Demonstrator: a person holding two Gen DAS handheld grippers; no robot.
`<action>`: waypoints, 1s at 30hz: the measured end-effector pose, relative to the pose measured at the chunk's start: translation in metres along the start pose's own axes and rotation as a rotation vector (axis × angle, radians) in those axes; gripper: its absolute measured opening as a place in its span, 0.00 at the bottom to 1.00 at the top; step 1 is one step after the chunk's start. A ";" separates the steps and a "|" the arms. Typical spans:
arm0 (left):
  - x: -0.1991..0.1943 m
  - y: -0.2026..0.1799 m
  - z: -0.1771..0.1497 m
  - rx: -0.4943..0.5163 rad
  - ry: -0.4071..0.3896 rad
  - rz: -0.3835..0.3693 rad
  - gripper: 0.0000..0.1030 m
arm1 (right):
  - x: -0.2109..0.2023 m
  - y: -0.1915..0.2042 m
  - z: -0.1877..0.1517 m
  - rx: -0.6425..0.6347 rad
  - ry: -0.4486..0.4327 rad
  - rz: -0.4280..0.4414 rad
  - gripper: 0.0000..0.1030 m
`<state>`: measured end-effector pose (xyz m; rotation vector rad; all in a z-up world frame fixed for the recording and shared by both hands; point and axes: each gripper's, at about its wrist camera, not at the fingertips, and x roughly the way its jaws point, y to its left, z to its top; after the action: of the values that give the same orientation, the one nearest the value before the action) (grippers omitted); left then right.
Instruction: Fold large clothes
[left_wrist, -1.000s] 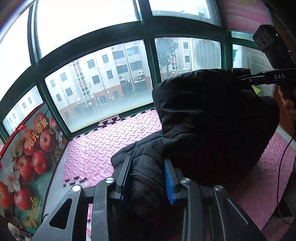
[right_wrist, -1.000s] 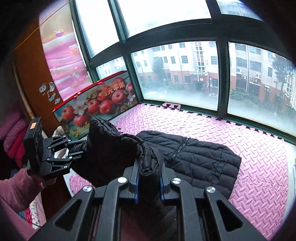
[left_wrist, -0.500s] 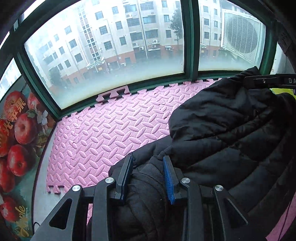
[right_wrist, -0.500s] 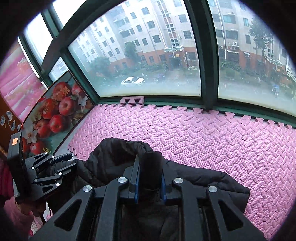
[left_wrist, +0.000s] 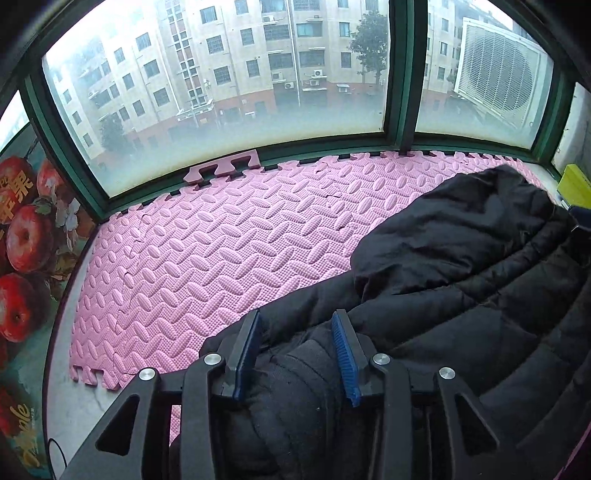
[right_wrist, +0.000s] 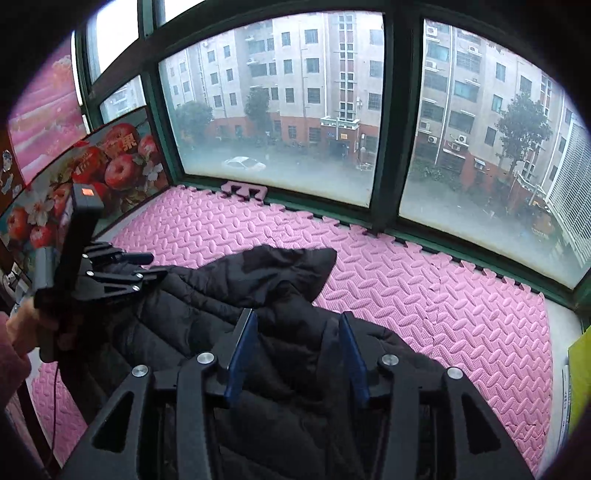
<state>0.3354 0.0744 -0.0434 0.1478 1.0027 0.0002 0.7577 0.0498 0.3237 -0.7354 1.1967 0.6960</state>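
A black puffer jacket (left_wrist: 461, 280) lies folded over itself on the pink foam mat (left_wrist: 229, 251); it also shows in the right wrist view (right_wrist: 236, 295). My left gripper (left_wrist: 295, 343) has its blue-padded jaws apart with a thick fold of the jacket between them. It also shows from the side in the right wrist view (right_wrist: 147, 266), at the jacket's left edge. My right gripper (right_wrist: 297, 343) is open, its jaws wide apart, with the jacket lying loose between and under them.
A green-framed window (right_wrist: 384, 122) bounds the mat at the back. An apple-print box (left_wrist: 26, 266) stands at the left. A yellow object (right_wrist: 580, 376) sits at the right edge. The pink mat (right_wrist: 424, 280) extends behind and right of the jacket.
Both grippers have come down with the lifted jacket part and laid it over the rest. The right gripper has opened and let go; the left jaws have widened a little.
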 end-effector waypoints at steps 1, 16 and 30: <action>0.003 0.001 0.001 0.000 0.003 0.001 0.43 | 0.011 -0.007 -0.005 0.026 0.017 -0.013 0.49; 0.019 -0.021 0.024 0.072 -0.043 0.071 0.45 | 0.055 -0.043 -0.046 0.170 0.053 -0.156 0.49; 0.057 -0.027 0.022 0.068 -0.041 0.093 0.49 | 0.066 -0.054 -0.050 0.220 0.048 -0.143 0.49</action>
<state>0.3828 0.0483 -0.0825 0.2558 0.9544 0.0473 0.7876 -0.0162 0.2565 -0.6488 1.2285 0.4225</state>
